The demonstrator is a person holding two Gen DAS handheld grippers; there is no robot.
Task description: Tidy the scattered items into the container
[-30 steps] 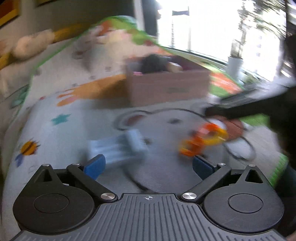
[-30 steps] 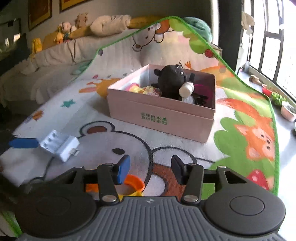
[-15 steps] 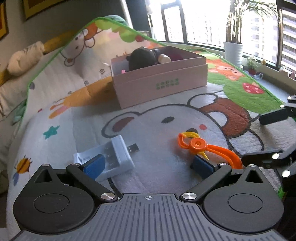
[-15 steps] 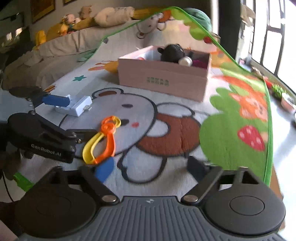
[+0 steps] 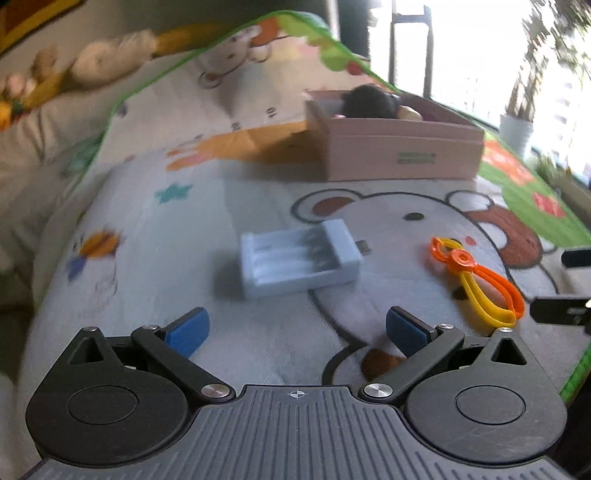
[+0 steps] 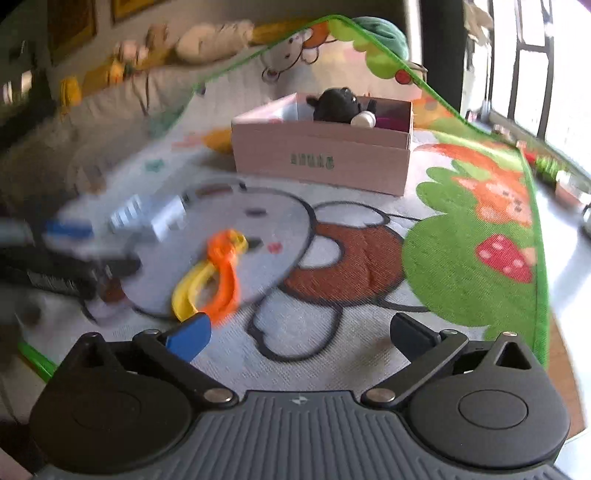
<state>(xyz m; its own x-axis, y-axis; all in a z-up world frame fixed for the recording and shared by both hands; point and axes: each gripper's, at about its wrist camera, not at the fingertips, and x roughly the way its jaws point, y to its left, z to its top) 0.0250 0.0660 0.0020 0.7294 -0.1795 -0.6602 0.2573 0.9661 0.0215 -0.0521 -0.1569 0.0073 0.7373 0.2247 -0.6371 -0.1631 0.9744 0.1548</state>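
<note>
a cartoon play mat (image 5: 258, 343) with a big bear face and a green border covers the surface, its far end riding up against a cushioned back lined with plush toys (image 6: 210, 35); bright windows (image 6: 532, 66) run past the mat's strawberry-printed edge. the pink cardboard box (image 6: 321, 162) is the landmark: it sits toward the far end of the mat, with a black plush toy (image 6: 338, 107) inside, poking above its rim.

nearer than the box, on the bear's face, lie a pale blue battery charger (image 5: 299, 258) and orange-and-yellow toy tongs (image 5: 476, 284), near each other but apart, both flat on the mat.

compared with half a second ago, the left claw (image 5: 293, 330) has pulled back from the charger, which now lies clear ahead of its blue fingertips (image 5: 186, 328) instead of between them. the right claw (image 6: 299, 334) has swung so the tongs sit just ahead of its left finger; that view is motion-blurred.

both claws are spread wide, grasping nothing. bare mat lies between charger, tongs and box, and the mat's green edge runs close to the right claw's outer side.
</note>
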